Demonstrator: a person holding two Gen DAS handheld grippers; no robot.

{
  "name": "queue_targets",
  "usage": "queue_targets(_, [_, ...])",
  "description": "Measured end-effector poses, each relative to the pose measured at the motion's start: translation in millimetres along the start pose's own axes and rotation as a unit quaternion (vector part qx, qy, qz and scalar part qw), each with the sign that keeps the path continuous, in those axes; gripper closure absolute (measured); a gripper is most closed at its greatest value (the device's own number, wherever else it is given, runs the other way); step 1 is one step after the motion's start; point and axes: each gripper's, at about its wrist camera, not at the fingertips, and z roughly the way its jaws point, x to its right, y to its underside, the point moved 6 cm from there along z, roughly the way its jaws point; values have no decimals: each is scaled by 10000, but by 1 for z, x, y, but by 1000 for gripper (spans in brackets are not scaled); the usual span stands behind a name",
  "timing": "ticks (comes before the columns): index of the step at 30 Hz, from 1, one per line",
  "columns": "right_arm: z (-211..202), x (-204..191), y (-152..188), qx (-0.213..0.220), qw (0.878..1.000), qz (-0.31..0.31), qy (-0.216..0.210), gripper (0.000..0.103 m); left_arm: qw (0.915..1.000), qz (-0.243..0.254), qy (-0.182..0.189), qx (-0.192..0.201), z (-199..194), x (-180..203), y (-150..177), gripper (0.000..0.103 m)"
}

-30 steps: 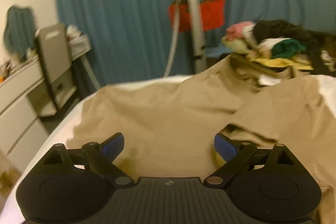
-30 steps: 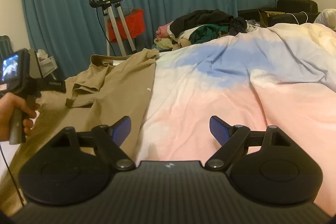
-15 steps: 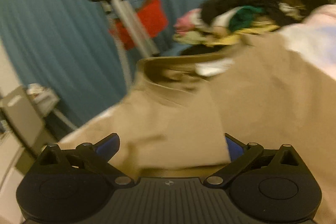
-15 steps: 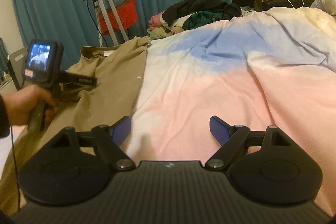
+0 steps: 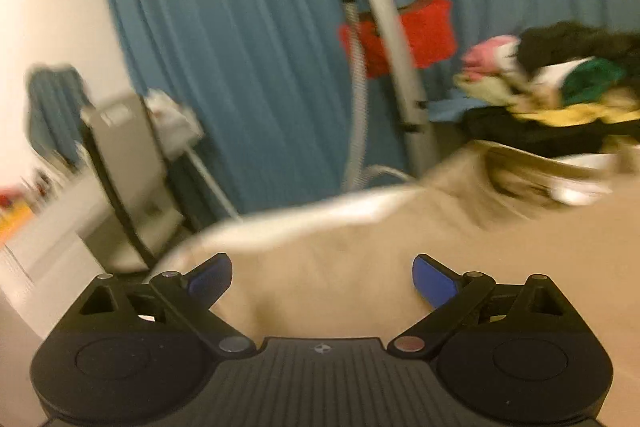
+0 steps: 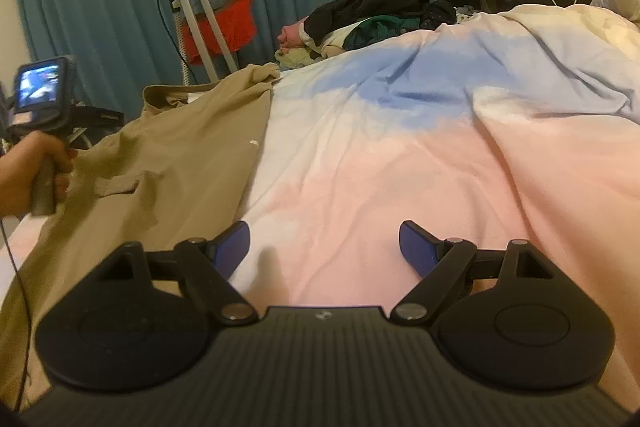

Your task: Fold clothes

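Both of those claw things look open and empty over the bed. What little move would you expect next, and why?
Probably the left gripper dips to pinch the tan shirt at its near edge. Its jaws stand open right above that cloth, while the right gripper, also open, hangs over the bare duvet beside the shirt. The shirt lies spread out, not yet folded.

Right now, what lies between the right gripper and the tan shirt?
Only bare duvet. In the right wrist view, the right gripper hangs open over pink bedding, and the tan shirt lies just beyond its left finger.
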Motion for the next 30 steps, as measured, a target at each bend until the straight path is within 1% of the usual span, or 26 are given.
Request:
queue_targets(3, [-5, -3, -3, 71, 10000, -42, -37, 20, 9974, -200, 623, -297, -62, -3, 33, 5])
queue_targets(6, [-14, -7, -5, 160, 9998, -116, -82, 20, 9897, -399, 1242, -592, -125, -5, 65, 5])
queue_targets(7, [-18, -9, -6, 182, 9997, -146, -107, 20, 9857, -467, 1455, -705, -147, -6, 77, 6])
queue_targets(8, [-22, -10, -7, 204, 9995, -189, -132, 20, 9799, -552, 1698, -890, -171, -4, 92, 7])
queue_targets(11, [-38, -16, -8, 262, 9988, -336, -246, 20, 9644, -812, 2241, -1147, -226, 0, 130, 8])
queue_targets(12, [-45, -18, -7, 276, 9985, -395, -273, 20, 9591, -849, 2401, -1237, -242, 1, 142, 10])
queue_targets(14, [-60, -20, -6, 326, 9976, -530, -309, 20, 9511, -980, 2597, -1353, -264, 0, 158, 12])
queue_targets(16, [-77, -20, -3, 275, 9971, -611, -372, 20, 9444, -1076, 2784, -1379, -282, -2, 171, 14])
queue_targets(18, [-93, -19, -2, 190, 9976, -566, -359, 20, 9412, -1061, 2851, -1471, -287, 2, 182, 23])
queue_targets(19, [-101, -18, -1, 137, 9980, -528, -328, 20, 9383, -1054, 2898, -1565, -290, 5, 190, 26])
queue_targets(21, [-117, -18, 1, 17, 9990, -352, -265, 20, 9316, -1013, 3033, -1730, -292, 13, 201, 36])
queue_targets(23, [-131, -19, 5, -74, 9995, -165, -241, 20, 9249, -1000, 3162, -1862, -290, 18, 208, 38])
queue_targets(25, [-142, -24, 12, -126, 9995, -173, -237, 20, 9209, -898, 3246, -1961, -290, 24, 217, 41])
queue_targets(26, [-146, -28, 17, -148, 9993, -262, -212, 20, 9224, -822, 3214, -1980, -291, 27, 222, 43])
queue_targets(27, [-150, -32, 22, -178, 9990, -358, -181, 20, 9239, -762, 3177, -1990, -291, 29, 226, 48])
queue_targets(29, [-157, -37, 32, -262, 9983, -495, -142, 20, 9270, -675, 3107, -1989, -291, 28, 230, 55])
queue_targets(30, [-158, -39, 37, -343, 9981, -485, -158, 20, 9279, -682, 3092, -1967, -288, 25, 231, 64])
